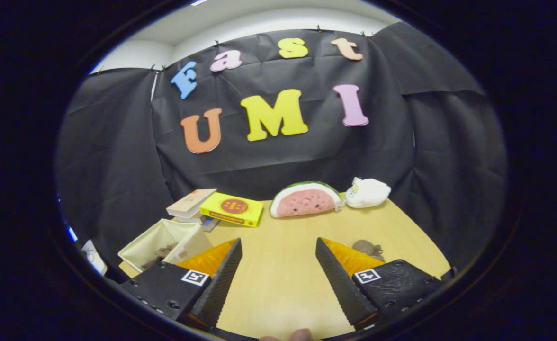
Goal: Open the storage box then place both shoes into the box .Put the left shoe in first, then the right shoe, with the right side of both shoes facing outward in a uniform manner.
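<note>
Jaws apart over bare tabletop (278, 279), holding nothing; the cream storage box (165, 241) at lower left looks already open, so finding the left shoe seems next

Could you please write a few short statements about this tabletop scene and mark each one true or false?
1. The gripper is open, with bare table between its fingers. True.
2. The yellow book lies beside the watermelon plush. True.
3. The beige fabric box stands beyond the right finger. False: it is by the left finger.
4. The white plush sits inside the box. False: it rests on the table next to the watermelon plush.
</note>
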A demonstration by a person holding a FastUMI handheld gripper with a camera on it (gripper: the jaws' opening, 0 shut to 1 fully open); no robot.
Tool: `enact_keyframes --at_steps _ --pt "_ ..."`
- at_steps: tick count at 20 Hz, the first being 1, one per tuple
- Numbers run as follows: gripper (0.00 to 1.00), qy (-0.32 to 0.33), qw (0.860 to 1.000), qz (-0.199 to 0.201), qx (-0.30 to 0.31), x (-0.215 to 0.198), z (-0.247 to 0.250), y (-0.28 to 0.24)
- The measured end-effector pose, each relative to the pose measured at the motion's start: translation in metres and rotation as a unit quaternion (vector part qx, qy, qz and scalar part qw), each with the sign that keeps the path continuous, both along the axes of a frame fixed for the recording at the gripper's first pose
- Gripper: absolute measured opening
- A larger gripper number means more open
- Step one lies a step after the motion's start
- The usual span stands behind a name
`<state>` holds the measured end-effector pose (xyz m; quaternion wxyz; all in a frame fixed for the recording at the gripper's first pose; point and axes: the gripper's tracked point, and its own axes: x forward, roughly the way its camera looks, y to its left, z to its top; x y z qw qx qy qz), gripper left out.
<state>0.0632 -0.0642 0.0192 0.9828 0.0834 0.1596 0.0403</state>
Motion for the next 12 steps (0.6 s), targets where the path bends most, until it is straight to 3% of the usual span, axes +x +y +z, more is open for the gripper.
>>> enact_keyframes --at_steps 4,6,12 --pt "0.95 0.059 0.997 -0.042 -0.030 0.010 -0.046 -0.104" --pt "0.95 0.093 0.994 -0.044 -0.028 0.010 -0.069 -0.134" --pt "0.95 0.158 0.986 -0.040 -0.031 0.017 -0.120 -0.165"
